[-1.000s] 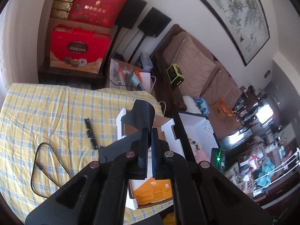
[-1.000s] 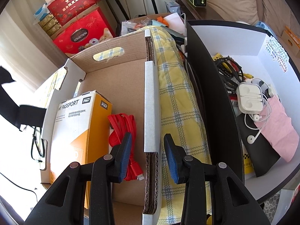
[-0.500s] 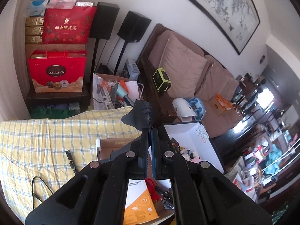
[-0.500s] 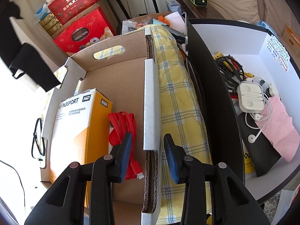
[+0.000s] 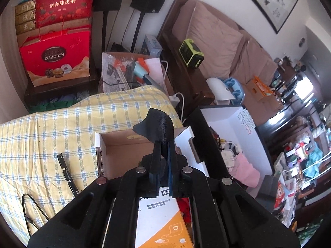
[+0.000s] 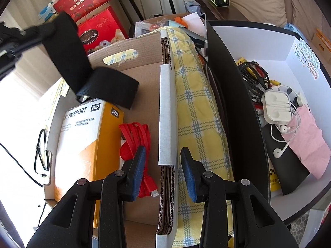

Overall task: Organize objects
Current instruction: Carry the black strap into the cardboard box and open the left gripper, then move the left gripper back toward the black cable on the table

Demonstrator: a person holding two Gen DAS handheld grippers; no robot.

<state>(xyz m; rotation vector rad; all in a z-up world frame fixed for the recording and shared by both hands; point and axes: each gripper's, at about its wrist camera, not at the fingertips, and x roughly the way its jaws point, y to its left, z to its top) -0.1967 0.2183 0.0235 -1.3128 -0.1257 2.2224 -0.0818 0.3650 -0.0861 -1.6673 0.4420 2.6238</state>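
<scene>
Black strap (image 5: 158, 125) in left jaws, opening; one cardboard box (image 5: 115, 142).

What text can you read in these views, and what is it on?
"MY PASSPORT" and "WD": orange and white box inside the cardboard box.
"COLLECTION": red gift box.
"新会陈皮茶": red gift bag.
Too small to read: fine print on the orange box, writing inside the white box.

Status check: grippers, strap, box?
Left gripper pinching black strap, jaws opening, above cardboard box. Right gripper astride box wall, not gripping. Nothing in the way.
</scene>
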